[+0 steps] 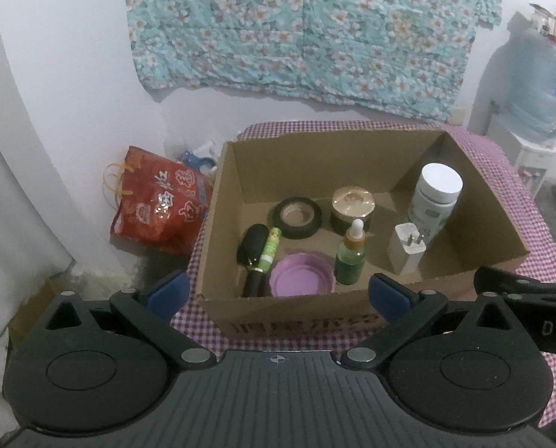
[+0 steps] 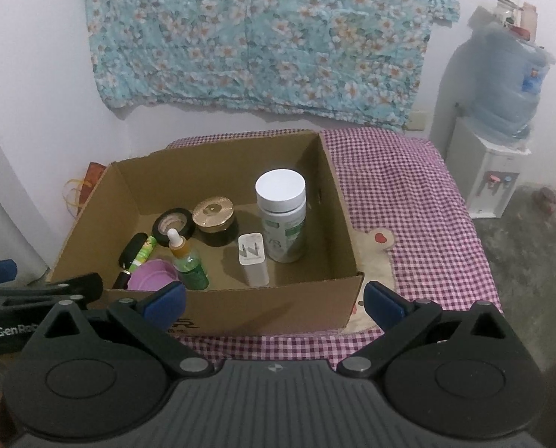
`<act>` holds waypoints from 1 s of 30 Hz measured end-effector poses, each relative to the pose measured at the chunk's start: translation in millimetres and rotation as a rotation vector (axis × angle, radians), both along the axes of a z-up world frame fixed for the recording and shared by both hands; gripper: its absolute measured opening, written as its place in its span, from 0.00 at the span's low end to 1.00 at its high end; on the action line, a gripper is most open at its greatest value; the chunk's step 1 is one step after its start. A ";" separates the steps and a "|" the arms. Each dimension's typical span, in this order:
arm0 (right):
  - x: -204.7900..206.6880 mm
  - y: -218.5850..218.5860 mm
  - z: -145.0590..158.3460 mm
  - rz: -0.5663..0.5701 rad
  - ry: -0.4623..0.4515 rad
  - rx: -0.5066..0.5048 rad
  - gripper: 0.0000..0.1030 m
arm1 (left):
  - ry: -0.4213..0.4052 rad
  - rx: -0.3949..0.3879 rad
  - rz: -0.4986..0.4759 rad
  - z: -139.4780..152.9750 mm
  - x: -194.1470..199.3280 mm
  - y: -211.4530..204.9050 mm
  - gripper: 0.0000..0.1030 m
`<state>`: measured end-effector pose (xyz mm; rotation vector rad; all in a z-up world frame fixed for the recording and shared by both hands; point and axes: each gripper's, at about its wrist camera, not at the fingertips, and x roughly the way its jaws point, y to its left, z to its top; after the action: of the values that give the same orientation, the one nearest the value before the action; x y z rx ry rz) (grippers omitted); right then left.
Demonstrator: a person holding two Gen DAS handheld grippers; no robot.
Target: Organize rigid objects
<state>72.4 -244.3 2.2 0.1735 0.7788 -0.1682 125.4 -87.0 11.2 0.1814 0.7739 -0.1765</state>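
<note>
Box: cardboard box on the checked table, toward its left edge, open-topped.
Contents: eight items, one each: white-capped bottle at the right wall, white charger, dropper bottle, gold-lidded jar, tape roll, purple lid, green tube, black brush.
Left gripper: jaws wide, empty, before the box's near wall.
Right gripper: jaws wide, empty, at the box's near-right corner.
Risk: upright bottles look top-heavy; a nudge could topple them onto neighbours, and the close-packed left cluster leaves fingers little room.
</note>
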 end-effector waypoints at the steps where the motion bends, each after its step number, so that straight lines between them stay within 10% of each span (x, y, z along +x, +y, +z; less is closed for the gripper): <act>1: 0.9 -0.5 -0.5 0.000 0.001 0.000 1.00 | -0.001 -0.001 0.001 0.1 -0.3 -0.5 1.00; 30: 3.7 -2.8 -2.5 0.000 0.006 -0.003 1.00 | -0.004 0.006 0.000 0.0 1.6 1.0 0.99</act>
<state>76.1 -247.0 -0.3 0.1703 0.7848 -0.1699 127.0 -86.0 11.2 0.1873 0.7704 -0.1737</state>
